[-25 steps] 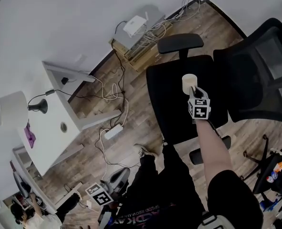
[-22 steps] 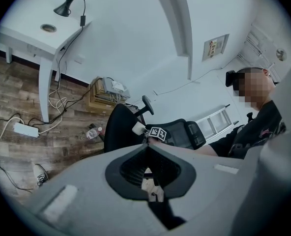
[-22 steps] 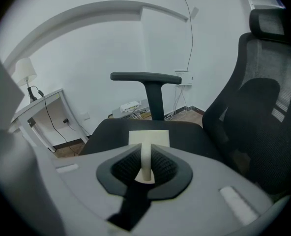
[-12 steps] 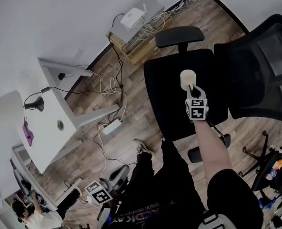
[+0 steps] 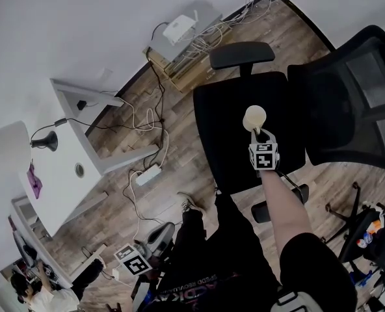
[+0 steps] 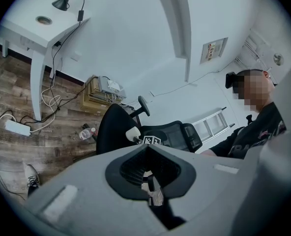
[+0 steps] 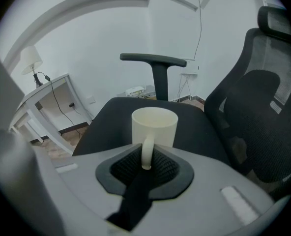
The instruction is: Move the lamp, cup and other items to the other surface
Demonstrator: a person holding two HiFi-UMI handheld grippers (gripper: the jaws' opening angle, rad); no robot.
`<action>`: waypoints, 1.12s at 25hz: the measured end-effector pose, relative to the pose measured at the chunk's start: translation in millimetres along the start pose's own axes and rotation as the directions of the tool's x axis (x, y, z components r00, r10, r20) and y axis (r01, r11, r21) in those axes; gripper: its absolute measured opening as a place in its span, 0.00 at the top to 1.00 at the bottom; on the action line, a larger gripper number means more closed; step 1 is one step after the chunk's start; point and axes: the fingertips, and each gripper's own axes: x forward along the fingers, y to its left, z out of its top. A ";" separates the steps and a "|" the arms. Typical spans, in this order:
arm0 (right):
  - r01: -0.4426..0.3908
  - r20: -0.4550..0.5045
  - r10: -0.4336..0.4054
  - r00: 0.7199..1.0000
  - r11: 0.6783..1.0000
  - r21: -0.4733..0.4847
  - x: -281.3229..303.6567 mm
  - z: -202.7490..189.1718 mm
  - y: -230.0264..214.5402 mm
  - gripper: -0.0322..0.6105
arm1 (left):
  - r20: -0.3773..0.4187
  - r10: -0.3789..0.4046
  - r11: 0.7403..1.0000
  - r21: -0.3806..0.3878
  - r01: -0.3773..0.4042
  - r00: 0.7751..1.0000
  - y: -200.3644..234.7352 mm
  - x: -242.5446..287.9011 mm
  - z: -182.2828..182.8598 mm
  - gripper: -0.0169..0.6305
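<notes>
A cream cup stands upright over the black seat of an office chair. My right gripper holds it by the handle. In the right gripper view the handle runs down between the two pads of the right gripper, which have just been opening a little with the handle still pinched. The cup hides its own base, so contact with the seat cannot be told. The white-shaded lamp stands on the white table at far left. My left gripper hangs low, its jaws together and empty.
A black desk lamp and a purple item sit on the white table. Cables and a power strip lie on the wood floor. The chair's mesh back rises at right, an armrest beyond the seat.
My right gripper has sunk toward the chair seat with the cup in it. The left gripper has stayed put.
</notes>
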 end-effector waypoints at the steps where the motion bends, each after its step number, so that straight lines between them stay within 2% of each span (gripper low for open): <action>1: -0.008 -0.026 0.008 1.000 1.000 0.000 0.3 -6.4 1.1 0.85 | 0.002 -0.003 1.000 -0.001 0.003 1.000 -0.3 1.2 -0.6 0.98; 6: -0.064 -0.133 0.072 0.988 0.996 0.061 -1.7 -31.7 7.0 0.82 | 0.023 -0.013 1.000 -0.003 0.013 1.000 -2.1 1.7 0.8 0.98; 12: -0.079 -0.125 0.094 0.988 0.989 0.124 -11.2 -26.8 2.3 0.81 | 0.059 -0.022 1.000 0.000 0.022 0.998 -5.6 -3.3 2.5 0.98; 16: -0.042 -0.147 0.062 0.987 0.990 0.137 -20.0 -25.6 -3.3 0.78 | 0.089 -0.036 0.999 0.000 0.036 0.995 -6.5 -5.5 2.8 0.98; 21: 0.015 -0.046 -0.007 0.999 0.983 0.181 -44.4 -7.3 -13.0 0.82 | 0.140 -0.059 0.998 0.004 0.059 0.988 -9.4 -10.2 0.9 0.98; 25: 0.064 0.050 -0.077 0.996 0.972 0.227 -74.0 12.8 -28.0 0.95 | 0.185 -0.066 0.998 0.015 0.064 0.980 -12.3 -22.9 0.3 0.98; 28: 0.076 0.096 -0.102 0.990 0.967 0.244 -96.3 26.6 -31.6 0.95 | 0.233 -0.064 0.998 0.013 0.062 0.970 -8.2 -40.9 2.0 0.98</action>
